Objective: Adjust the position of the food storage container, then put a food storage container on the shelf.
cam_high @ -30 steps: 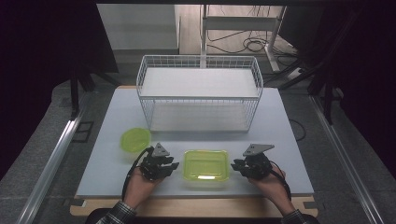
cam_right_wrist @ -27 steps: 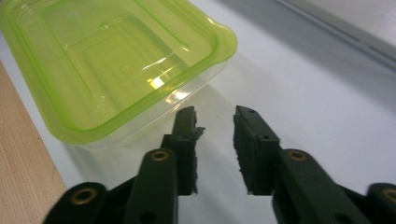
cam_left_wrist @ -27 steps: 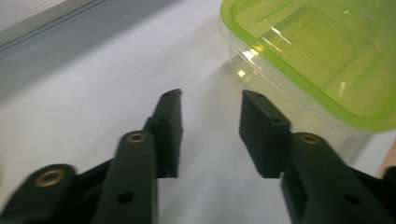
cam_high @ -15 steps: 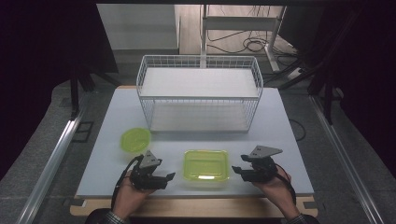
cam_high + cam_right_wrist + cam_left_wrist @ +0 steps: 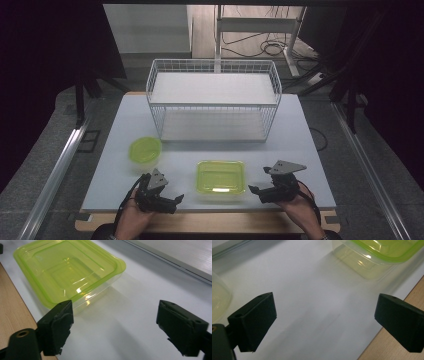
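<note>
A square clear container with a green lid [image 5: 220, 176] sits near the table's front edge. My left gripper [image 5: 174, 201] is to its left and points toward it, a short gap away. In the left gripper view the open gripper [image 5: 324, 320] has only bare table between its jaws, and the container [image 5: 377, 255] lies ahead at the upper right. My right gripper [image 5: 254, 190] is just right of the container. In the right gripper view this gripper [image 5: 117, 325] stands open beside the container [image 5: 67, 270], not touching it. Both grippers' jaws have just been opening.
A round green-lidded container [image 5: 145, 149] stands left of centre, also at the edge of the left gripper view [image 5: 218, 300]. A white wire basket [image 5: 213, 100] occupies the back half of the table. The wooden front edge [image 5: 12, 315] runs close under both grippers.
Both grippers' jaws have spread wide. The left hand has drawn back from the square container toward the front edge. The right hand has hardly moved.
</note>
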`<state>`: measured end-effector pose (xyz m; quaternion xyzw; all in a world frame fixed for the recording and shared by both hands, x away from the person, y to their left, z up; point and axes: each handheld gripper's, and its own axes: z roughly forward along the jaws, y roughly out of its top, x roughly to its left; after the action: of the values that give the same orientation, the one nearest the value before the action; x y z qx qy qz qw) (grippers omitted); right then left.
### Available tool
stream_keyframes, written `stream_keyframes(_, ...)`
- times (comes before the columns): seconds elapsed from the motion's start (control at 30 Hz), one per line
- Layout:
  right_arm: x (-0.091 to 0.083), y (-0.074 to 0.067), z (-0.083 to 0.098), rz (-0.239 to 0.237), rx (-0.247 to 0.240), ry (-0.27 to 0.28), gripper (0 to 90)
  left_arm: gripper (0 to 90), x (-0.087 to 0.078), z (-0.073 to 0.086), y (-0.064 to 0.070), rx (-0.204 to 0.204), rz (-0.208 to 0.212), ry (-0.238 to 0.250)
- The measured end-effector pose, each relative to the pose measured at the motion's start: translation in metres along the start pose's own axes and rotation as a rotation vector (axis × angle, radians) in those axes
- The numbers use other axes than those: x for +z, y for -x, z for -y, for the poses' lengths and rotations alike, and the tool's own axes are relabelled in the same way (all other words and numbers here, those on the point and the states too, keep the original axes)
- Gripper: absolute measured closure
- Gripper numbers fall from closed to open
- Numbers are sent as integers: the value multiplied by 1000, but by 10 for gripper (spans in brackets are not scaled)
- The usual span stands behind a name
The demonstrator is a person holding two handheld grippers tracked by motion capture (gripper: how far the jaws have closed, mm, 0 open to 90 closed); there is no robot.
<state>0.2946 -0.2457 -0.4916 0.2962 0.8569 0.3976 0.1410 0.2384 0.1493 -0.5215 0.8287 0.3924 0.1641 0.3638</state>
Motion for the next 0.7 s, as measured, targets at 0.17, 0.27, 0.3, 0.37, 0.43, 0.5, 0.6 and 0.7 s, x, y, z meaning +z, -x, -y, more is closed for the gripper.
stream_keyframes(0.17,1,0,-1,-7,-10,12,75,33,2,1,2,37,-14,-6)
stream_keyframes(0.27,1,0,-1,-7,1,17,75,34,3,1,3,51,-34,7)
stream_keyframes(0.3,1,-1,-1,-4,11,16,74,35,3,1,3,52,-37,13)
stream_keyframes(0.37,2,-3,-2,1,35,18,51,37,2,1,3,54,-38,17)
stream_keyframes(0.43,3,-5,-4,-6,63,18,41,39,3,1,4,62,-44,14)
stream_keyframes(0.5,4,-7,-5,-15,91,10,46,40,3,1,5,66,-46,12)
stream_keyframes(0.6,4,-10,-8,-29,106,-6,118,42,4,1,6,70,-46,10)
stream_keyframes(0.7,3,-10,-13,-61,132,4,189,44,5,0,7,77,-46,6)
